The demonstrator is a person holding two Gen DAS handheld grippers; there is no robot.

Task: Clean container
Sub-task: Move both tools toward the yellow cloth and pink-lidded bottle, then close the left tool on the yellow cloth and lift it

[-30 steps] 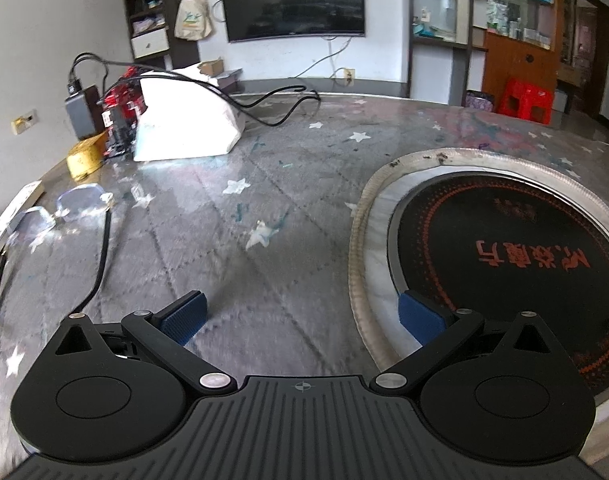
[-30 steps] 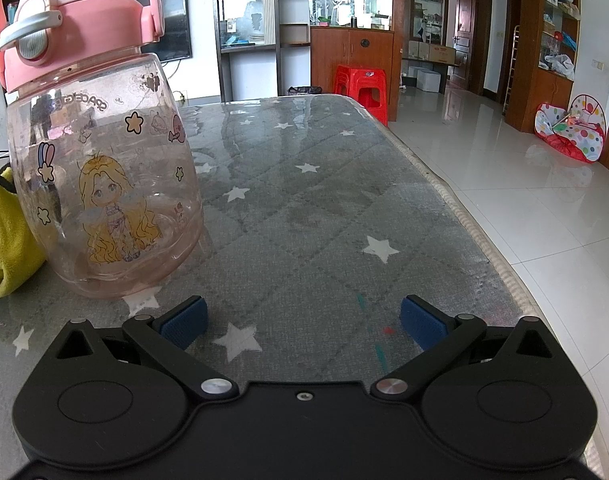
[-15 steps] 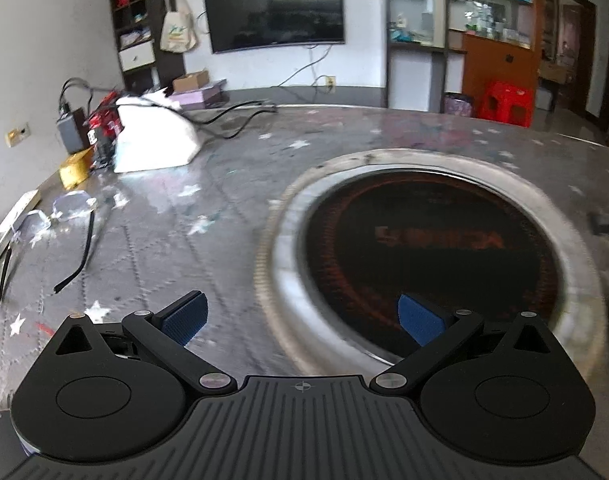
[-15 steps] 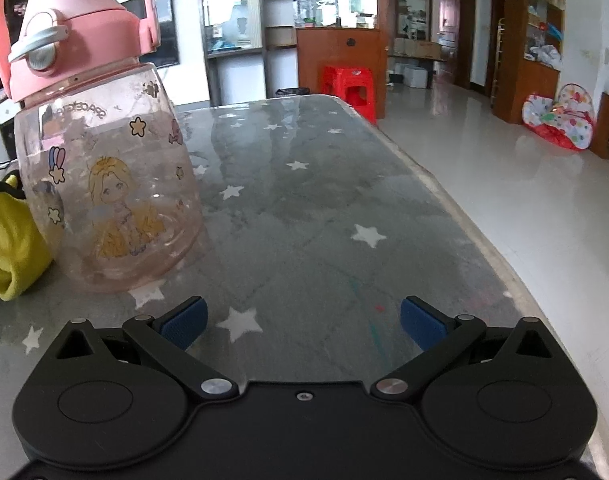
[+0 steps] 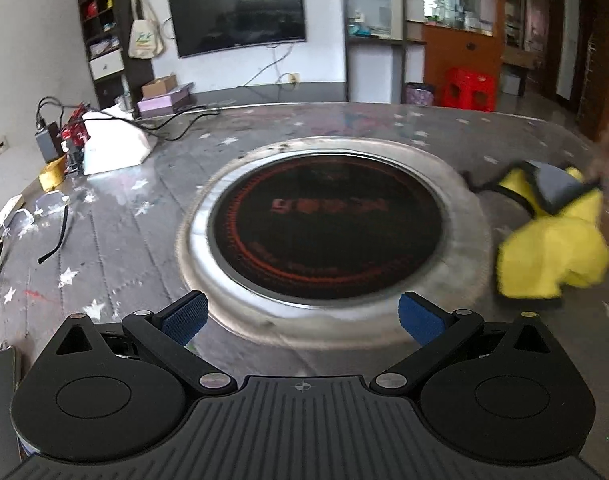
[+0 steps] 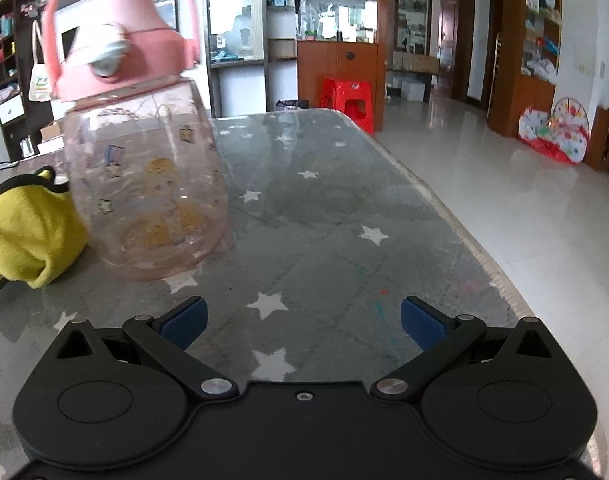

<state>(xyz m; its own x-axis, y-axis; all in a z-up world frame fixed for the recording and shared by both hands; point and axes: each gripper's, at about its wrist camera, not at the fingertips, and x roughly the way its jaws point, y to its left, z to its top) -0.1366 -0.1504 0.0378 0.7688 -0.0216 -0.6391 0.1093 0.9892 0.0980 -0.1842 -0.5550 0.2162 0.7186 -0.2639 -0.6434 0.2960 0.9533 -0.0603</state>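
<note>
In the left wrist view, the left gripper point(image 5: 300, 316) hangs with its blue pads spread wide and nothing between them, above the near rim of the round induction hob point(image 5: 324, 220) set into the star-patterned table point(image 5: 116, 240). A crumpled yellow cloth point(image 5: 544, 248) lies on the table to the right of the hob, untouched. Eyeglasses point(image 5: 36, 216) lie far left.

In the right wrist view, the right gripper point(image 6: 302, 322) is likewise wide apart and empty, low over the table. The pink-lidded water bottle point(image 6: 148, 184), blurred, stands to the left and a little farther off, lid on, just beside the yellow cloth.

Judging from this, cleaning has not begun: neither cloth nor bottle is held, so grasping both and wiping all remain.
</note>
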